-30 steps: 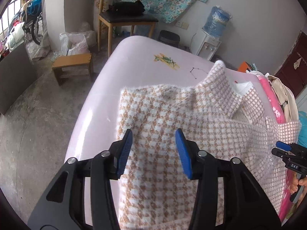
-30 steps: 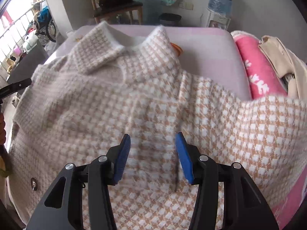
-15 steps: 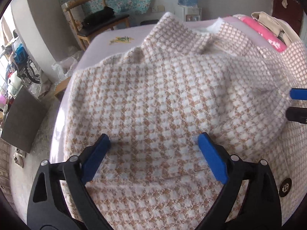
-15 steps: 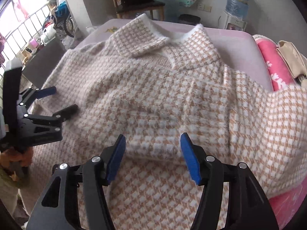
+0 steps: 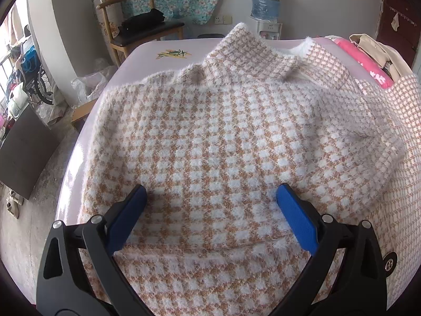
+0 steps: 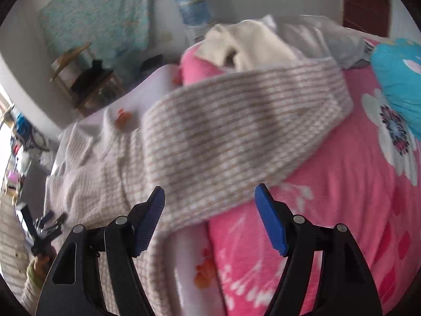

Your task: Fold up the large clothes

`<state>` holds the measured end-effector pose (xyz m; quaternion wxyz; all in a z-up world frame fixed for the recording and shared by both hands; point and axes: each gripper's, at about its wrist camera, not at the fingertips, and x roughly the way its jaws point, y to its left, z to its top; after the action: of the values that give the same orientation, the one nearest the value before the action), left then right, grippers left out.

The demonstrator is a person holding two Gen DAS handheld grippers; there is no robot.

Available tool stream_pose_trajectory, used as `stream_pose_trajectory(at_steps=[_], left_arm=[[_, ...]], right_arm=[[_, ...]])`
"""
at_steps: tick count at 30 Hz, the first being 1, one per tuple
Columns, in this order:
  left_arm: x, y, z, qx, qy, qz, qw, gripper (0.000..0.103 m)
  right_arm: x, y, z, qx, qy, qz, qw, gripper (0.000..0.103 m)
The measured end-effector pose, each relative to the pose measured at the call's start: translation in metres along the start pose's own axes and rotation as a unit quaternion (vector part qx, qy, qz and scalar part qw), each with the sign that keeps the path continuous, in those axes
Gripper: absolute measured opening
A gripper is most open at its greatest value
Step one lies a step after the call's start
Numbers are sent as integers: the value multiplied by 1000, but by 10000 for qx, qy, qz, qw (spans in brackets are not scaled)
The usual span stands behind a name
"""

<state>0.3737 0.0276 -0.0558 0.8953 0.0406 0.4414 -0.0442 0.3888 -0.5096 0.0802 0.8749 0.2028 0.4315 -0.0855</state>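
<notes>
A fuzzy tan-and-white houndstooth coat (image 5: 223, 137) lies spread on the pale pink bed (image 5: 163, 50), collar (image 5: 252, 50) at the far end. One side is folded over the body, its edge just in front of my left gripper (image 5: 208, 210), which is open and empty above the cloth. In the blurred right wrist view, the coat's sleeve (image 6: 236, 131) stretches right across a pink flowered blanket (image 6: 342, 210). My right gripper (image 6: 210, 218) is open and empty, over the sleeve's lower edge. The left gripper (image 6: 44, 226) shows at the far left there.
A wooden chair (image 5: 136, 31) with dark clothes and a water dispenser (image 5: 265, 5) stand by the far wall. Cream clothing (image 6: 250, 47) and a turquoise pillow (image 6: 400, 79) lie on the blanket. The bed's left edge drops to a concrete floor (image 5: 31, 210).
My left gripper opened wide and drew back a little over the folded coat. My right gripper swung right, from the coat's body toward the sleeve on the pink blanket, and opened wider.
</notes>
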Motion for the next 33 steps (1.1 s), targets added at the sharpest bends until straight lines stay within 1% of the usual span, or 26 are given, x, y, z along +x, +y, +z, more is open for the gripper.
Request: stream_pose_trajectory(at_steps=[3, 6, 10, 14, 16, 17, 20, 22, 23, 24, 25, 27, 30, 33], left_arm=[[0, 0, 0, -2, 5, -17, 10000, 96], [0, 0, 0, -1, 3, 0, 10000, 96], [-1, -1, 0, 2, -1, 3, 10000, 96], [-1, -1, -1, -4, -1, -6, 10000, 96], [-1, -1, -1, -2, -3, 0, 10000, 96], [-1, -1, -1, -3, -4, 1, 10000, 96], [-2, -2, -1, 1, -9, 10, 10000, 96], [-2, -2, -1, -1, -9, 7, 10000, 96], [-2, -2, -1, 1, -10, 13, 10000, 96], [-2, -2, -1, 2, -11, 16, 10000, 96], [-2, -2, -1, 2, -12, 18, 10000, 96], [-2, -1, -1, -2, -11, 5, 10000, 96], [-2, -2, -2, 1, -14, 8, 10000, 96], [-2, -2, -2, -5, -13, 3, 10000, 96]], right_arm=[[10, -50, 26, 714, -6, -253, 9971, 69], [28, -83, 49, 1106, -4, -570, 9922, 69], [59, -116, 69, 1645, 13, -713, 9838, 69], [88, -142, 80, 2069, 38, -836, 9748, 69], [101, -154, 82, 2251, 58, -792, 9711, 63], [107, -158, 82, 2332, 40, -696, 9699, 60], [120, -161, 80, 2322, -43, -610, 9707, 59], [123, -156, 80, 2150, -142, -634, 9744, 56], [123, -152, 79, 2100, -209, -573, 9758, 47], [122, -147, 77, 2074, -269, -515, 9765, 35], [120, -143, 76, 2000, -326, -613, 9773, 34], [116, -134, 75, 1792, -411, -775, 9799, 25], [99, -122, 74, 1642, -516, -1001, 9800, 20], [71, -109, 73, 1473, -759, -1137, 9796, 19]])
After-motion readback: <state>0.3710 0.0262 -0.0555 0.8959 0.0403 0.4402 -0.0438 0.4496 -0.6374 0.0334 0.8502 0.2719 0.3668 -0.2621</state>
